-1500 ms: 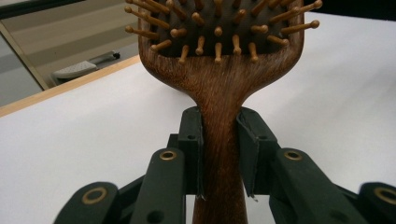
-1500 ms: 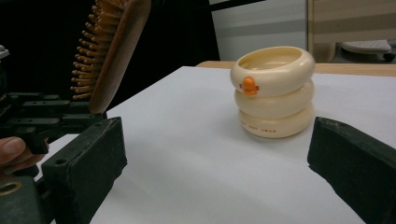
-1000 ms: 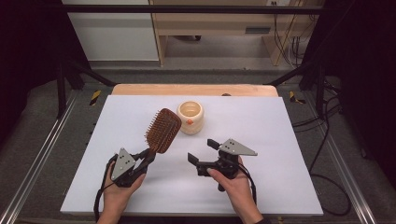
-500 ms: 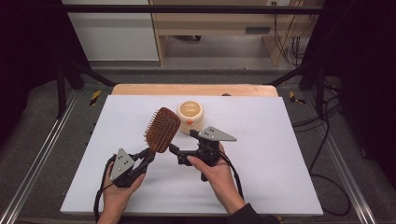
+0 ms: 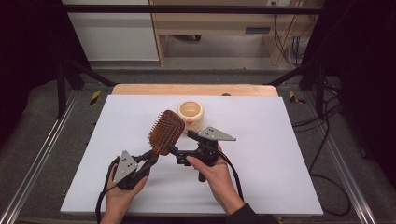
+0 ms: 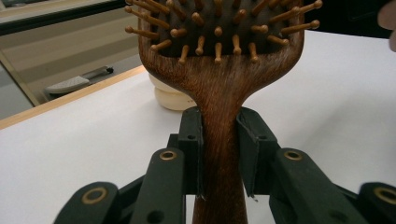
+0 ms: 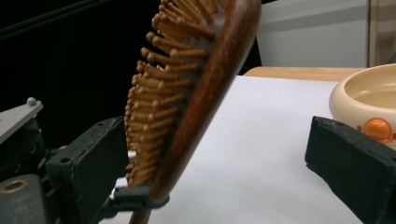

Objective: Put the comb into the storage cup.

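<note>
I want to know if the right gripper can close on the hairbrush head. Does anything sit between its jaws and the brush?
Nothing visible does. The right gripper is open, with the hairbrush head already between its jaws. The left gripper clamps the handle lower down, and the cream bowl sits apart, behind.

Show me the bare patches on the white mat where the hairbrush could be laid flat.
The white mat is bare right of the bowl out to its right edge, and along its left side beside the left gripper. The middle is crowded: the hairbrush, the bowl and the right gripper sit close together.
</note>
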`<action>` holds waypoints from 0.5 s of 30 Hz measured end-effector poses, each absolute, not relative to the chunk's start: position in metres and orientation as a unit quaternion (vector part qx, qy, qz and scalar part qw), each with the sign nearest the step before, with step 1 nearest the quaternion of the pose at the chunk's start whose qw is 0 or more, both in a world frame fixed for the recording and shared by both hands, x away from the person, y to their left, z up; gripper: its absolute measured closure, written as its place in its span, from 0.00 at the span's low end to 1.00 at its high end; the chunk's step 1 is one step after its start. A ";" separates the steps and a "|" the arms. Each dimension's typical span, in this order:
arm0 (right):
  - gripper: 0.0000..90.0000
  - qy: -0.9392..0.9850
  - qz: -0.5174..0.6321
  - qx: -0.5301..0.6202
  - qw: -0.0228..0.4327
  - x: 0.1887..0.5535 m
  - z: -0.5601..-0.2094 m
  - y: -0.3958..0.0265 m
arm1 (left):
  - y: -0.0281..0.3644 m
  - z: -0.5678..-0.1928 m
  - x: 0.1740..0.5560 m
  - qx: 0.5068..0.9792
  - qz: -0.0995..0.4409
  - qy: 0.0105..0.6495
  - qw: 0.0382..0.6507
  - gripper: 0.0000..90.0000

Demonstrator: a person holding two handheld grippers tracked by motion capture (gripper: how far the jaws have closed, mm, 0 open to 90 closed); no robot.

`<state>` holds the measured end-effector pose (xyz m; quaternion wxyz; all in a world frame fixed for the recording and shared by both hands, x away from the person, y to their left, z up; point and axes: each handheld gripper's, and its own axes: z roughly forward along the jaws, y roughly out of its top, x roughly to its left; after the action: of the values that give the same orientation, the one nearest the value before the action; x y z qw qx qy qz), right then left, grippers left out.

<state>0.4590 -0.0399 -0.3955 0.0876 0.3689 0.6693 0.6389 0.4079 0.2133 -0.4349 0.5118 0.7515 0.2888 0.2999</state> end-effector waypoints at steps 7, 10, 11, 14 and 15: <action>0.08 0.659 0.646 0.376 0.081 0.460 -0.394 -0.042 | 0.210 -0.435 0.407 0.754 0.295 0.285 0.513 0.80; 0.09 0.656 0.650 0.377 0.079 0.459 -0.393 -0.043 | 0.208 -0.436 0.406 0.756 0.294 0.283 0.512 0.80; 0.09 0.655 0.651 0.377 0.078 0.459 -0.392 -0.043 | 0.207 -0.437 0.405 0.757 0.295 0.281 0.511 0.80; 0.09 0.655 0.652 0.375 0.077 0.458 -0.392 -0.042 | 0.203 -0.437 0.404 0.760 0.295 0.275 0.510 0.80; 0.09 0.655 0.652 0.374 0.076 0.458 -0.392 -0.041 | 0.202 -0.437 0.403 0.761 0.294 0.274 0.510 0.80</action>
<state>0.4581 -0.0414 -0.3916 0.0759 0.3743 0.6550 0.6520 0.4034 0.2015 -0.4374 0.5097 0.7607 0.2736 0.2942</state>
